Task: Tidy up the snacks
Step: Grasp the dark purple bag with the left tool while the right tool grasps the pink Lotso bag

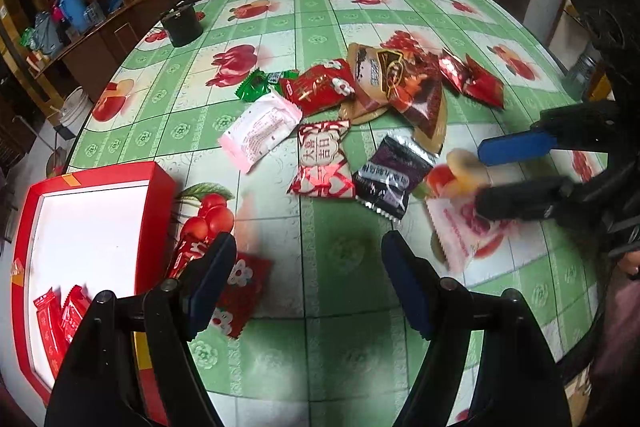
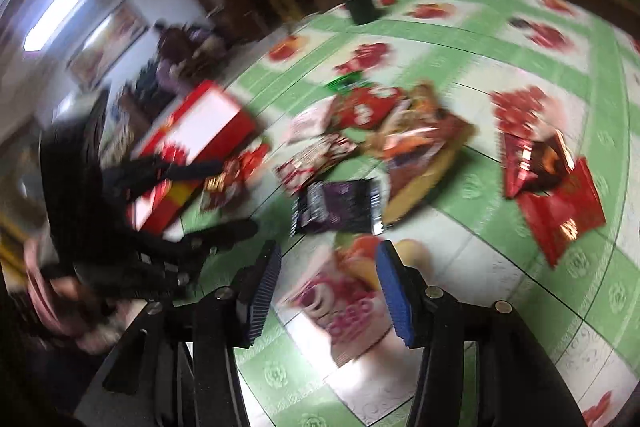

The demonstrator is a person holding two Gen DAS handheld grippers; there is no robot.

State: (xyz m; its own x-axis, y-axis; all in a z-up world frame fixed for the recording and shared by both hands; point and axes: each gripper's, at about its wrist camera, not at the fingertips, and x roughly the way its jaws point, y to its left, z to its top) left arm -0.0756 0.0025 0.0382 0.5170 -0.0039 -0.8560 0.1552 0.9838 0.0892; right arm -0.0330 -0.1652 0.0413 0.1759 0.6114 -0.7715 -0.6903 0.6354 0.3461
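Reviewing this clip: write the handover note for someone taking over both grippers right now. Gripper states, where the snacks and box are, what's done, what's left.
Left gripper: open, holding nothing, hovering over the table beside the red box.
Right gripper: open, fingers either side of the pink-and-white snack packet, not closed on it.
Done: two small red packets lie in the box.
Left: a red packet beside the box, plus the loose pile mid-table on the green tablecloth. The right wrist view is blurred.

right view heavily motion-blurred; left sharper, fisheye-bent edges.
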